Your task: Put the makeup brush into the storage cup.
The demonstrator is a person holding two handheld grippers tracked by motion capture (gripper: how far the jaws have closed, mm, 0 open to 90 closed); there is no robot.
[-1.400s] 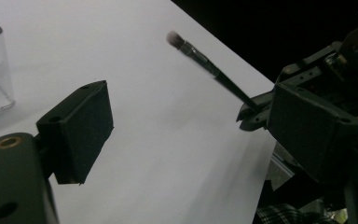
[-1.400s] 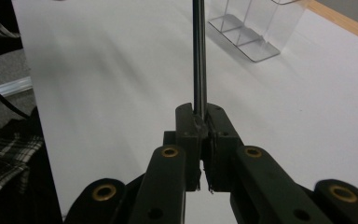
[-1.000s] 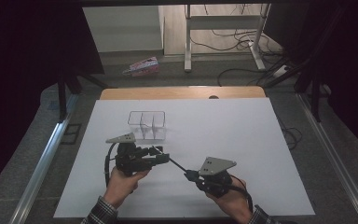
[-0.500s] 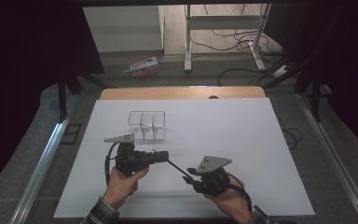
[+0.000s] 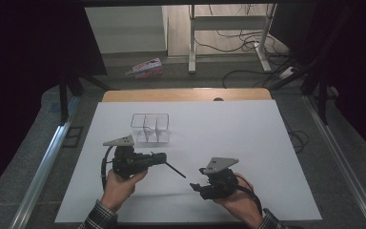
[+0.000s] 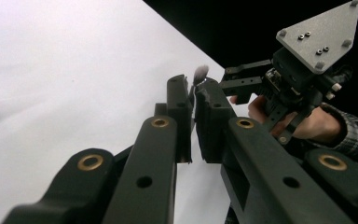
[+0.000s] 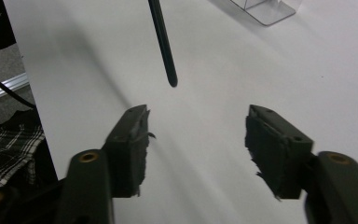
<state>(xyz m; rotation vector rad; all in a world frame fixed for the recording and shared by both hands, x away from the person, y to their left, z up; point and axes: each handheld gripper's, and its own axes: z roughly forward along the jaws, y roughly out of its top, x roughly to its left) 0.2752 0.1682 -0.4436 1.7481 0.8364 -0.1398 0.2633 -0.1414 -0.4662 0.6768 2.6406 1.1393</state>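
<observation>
High view: left gripper (image 5: 158, 158) is clamped on a thin black brush (image 5: 174, 168), handle pointing toward the right gripper (image 5: 196, 186), near a clear divided organizer (image 5: 149, 127) on the white table (image 5: 248, 138).

Left gripper view: jaws pinch the brush (image 6: 200, 73), bristle tip poking out.

Right gripper view: jaws just opened w/ nothing between; handle end (image 7: 164, 46) hangs free ahead. Handover looks done; the organizer is prob. next.

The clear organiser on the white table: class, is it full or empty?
Empty. In the high view the clear organiser stands upright on the white table, and only its see-through dividers and walls show, with nothing in its compartments.
</observation>
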